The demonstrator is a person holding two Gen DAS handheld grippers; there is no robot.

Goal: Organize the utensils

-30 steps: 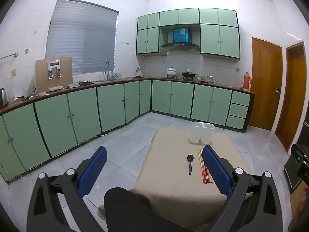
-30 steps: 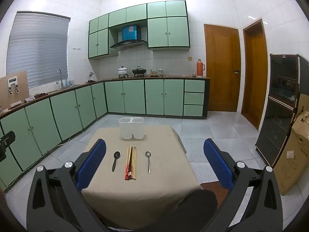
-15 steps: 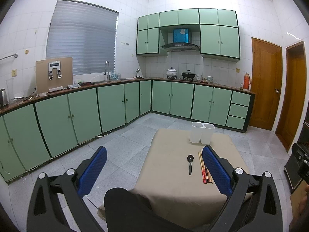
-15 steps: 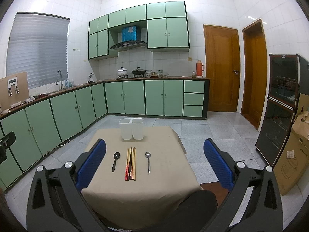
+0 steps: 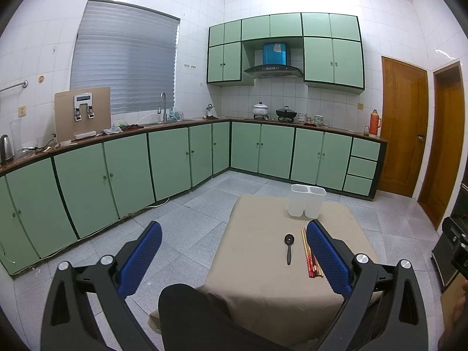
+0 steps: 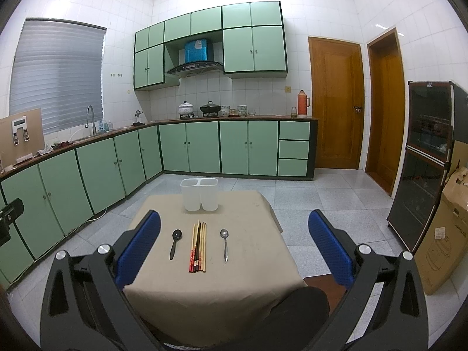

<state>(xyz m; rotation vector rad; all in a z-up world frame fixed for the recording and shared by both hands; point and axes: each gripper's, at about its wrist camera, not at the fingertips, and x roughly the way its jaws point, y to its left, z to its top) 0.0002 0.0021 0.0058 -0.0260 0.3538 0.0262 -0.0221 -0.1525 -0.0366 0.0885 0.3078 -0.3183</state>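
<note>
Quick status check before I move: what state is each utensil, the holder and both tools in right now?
Black spoon: flat on the tablecloth, untouched.
Chopsticks: bundled side by side, lying flat.
Metal spoon: flat, right of the chopsticks.
Utensil holder: upright, both compartments look empty.
Left tool: open, holding nothing.
Right tool: open, holding nothing.
</note>
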